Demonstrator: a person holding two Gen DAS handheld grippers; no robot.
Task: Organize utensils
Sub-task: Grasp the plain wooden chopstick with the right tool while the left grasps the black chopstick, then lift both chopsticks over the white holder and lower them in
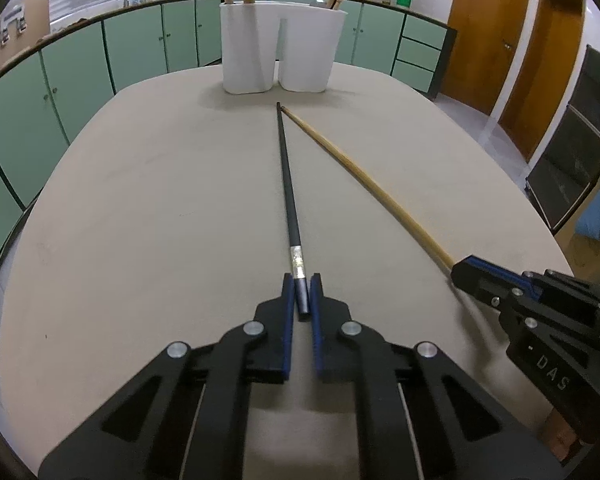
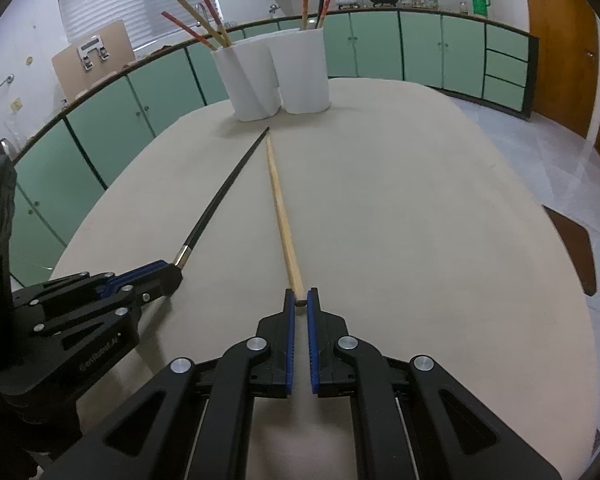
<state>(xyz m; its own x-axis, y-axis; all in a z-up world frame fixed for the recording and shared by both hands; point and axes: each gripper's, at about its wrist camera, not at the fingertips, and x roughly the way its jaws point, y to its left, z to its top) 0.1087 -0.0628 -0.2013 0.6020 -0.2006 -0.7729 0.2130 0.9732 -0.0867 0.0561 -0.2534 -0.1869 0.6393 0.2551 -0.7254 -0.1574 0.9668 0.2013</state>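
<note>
A: Nearest the lens, left tongs, black arms with blue pads, pinching the butt of a long black chopstick with a silver band. Gripped at the very end, likely so the full length stays free to swing up and drop tip-first into a holder.

B: Same on the other side. Right tongs pressed onto the blunt end of a pale wooden chopstick. Both sticks lying flat along the beige counter, tips nearly meeting far out, just short of the white double-cup plastic holder.

A: Converging in a V, then. Looks like a product of two hands reaching in from either side toward one target.

B: Holder upright at the far end of the counter, two joined cups. Left cup already bristling with red-patterned and plain wooden sticks, right cup with red ones and a dark one. Sorting rule unclear from here.

A: Well along, judging by the filled cups and only this pair left on the counter. Next call: lift, tilt upright, clear the rim without snagging the sticks already leaning there.

B: Beyond that, green kitchen cabinets curving round, wooden doors off to the right.
</note>
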